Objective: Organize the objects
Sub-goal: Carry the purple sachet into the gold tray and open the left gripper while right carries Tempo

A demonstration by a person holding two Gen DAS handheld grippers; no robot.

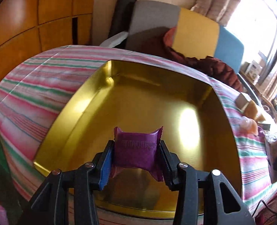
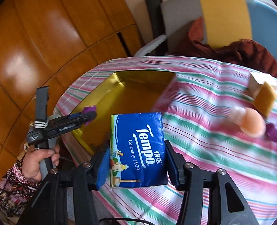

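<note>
the left tongs [image 1: 136, 159] are clamped on a small purple packet [image 1: 136, 152], one finger pressed against each side of it, its crimped ends sticking out above and below the grip. the packet hangs over the near part of a gold tray [image 1: 93, 101], above the tray's floor and not touching it. the tray looks bare inside, with a bright patch of light on its bottom. it sits on a worktop [image 1: 35, 86] covered by a cloth striped in pink, green and white.

the right tongs [image 2: 137, 161] are clamped on a blue pack of tissues [image 2: 138, 150], gripped by its two long sides and held upright over the striped cloth, just to the right of the tray [image 2: 130, 97] and near its front corner. seen from the right wrist camera, the left tongs [image 2: 90, 116] reach over the tray's near left edge with the purple packet [image 2: 89, 110] at their tips, and a hand [image 2: 37, 161] in a flowered sleeve grips their handle.

well to the right of the tray on the cloth lie a blurred peach-coloured round thing [image 2: 251, 123], another purple packet [image 2: 274, 133] just beside it, and a small tan box [image 2: 264, 93] further back. beyond the tray stands a chair [image 2: 224, 18] with a grey, yellow and blue back and a dark red jacket [image 2: 241, 50] draped over it.
</note>
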